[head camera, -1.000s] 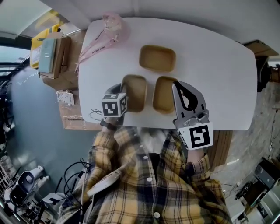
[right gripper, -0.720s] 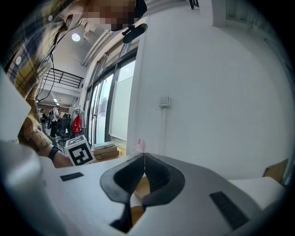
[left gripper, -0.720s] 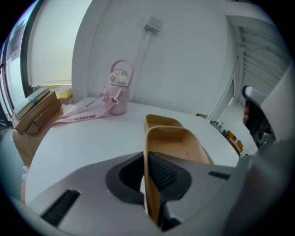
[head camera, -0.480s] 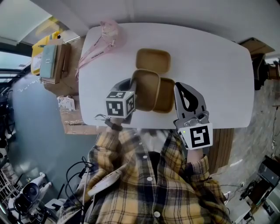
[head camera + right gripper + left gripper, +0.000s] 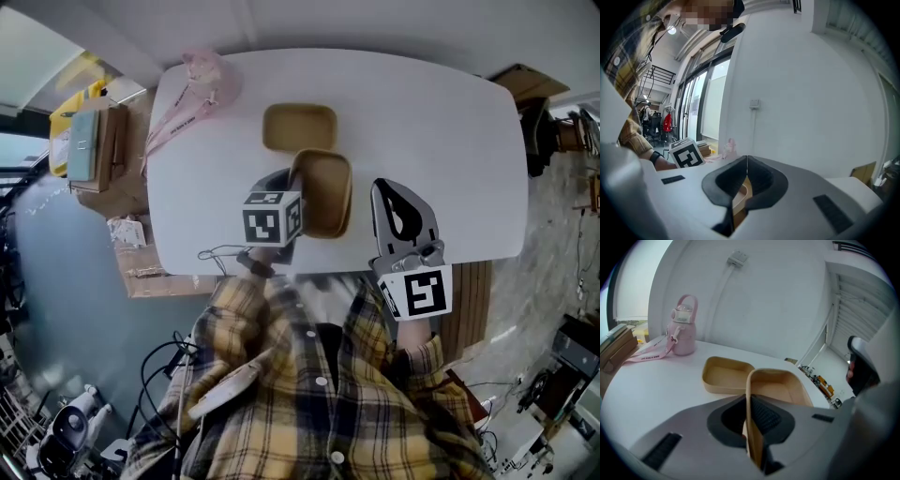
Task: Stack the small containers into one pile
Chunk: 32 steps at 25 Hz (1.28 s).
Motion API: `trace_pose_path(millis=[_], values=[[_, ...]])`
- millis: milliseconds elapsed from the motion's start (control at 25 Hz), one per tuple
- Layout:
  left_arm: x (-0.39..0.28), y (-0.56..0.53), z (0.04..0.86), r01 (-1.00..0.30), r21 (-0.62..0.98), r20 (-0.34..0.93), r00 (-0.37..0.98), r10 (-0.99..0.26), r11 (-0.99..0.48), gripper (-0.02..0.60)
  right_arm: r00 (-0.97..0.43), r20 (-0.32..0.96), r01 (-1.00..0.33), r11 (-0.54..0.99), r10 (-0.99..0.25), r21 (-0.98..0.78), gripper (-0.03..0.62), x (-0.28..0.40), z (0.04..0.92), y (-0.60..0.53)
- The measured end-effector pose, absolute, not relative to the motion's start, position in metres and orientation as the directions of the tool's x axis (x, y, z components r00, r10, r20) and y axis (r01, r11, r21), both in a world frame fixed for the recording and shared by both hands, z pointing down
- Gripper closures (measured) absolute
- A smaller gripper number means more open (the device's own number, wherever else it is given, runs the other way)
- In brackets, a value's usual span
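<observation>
White table [image 5: 450, 141]: one tan container [image 5: 325, 192] clamped by its wall in your left gripper [image 5: 291, 185].
You hold it near mid-table, just beside a second container [image 5: 300, 128]; your right gripper [image 5: 394, 187] hangs pinched together and empty, pink bottle [image 5: 208, 75] at the far corner.

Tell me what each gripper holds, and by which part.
The left gripper pinches a tan container by its side wall, one jaw inside and one outside. The right gripper is shut on nothing.
</observation>
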State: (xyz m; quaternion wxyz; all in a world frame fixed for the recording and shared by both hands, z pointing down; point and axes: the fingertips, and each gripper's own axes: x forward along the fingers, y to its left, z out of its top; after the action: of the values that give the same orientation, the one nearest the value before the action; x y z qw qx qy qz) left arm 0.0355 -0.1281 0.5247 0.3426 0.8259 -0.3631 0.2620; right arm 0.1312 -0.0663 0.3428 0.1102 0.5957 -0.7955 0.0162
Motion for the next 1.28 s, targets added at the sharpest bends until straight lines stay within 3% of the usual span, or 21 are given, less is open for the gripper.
trace_pose_path(millis=[880, 1280], values=[[0.049, -0.098, 0.556, -0.854, 0.226, 0.722, 0.47, -0.508, -0.469, 0.551, -0.308, 0.221, -0.942, 0.329, -0.925, 0.064, 0.579, 0.161, 0.357, -0.055], [0.048, -0.096, 0.553, -0.841, 0.231, 0.728, 0.483, -0.486, -0.488, 0.551, -0.317, 0.222, -0.94, 0.337, -0.922, 0.056, 0.579, 0.152, 0.363, -0.057]])
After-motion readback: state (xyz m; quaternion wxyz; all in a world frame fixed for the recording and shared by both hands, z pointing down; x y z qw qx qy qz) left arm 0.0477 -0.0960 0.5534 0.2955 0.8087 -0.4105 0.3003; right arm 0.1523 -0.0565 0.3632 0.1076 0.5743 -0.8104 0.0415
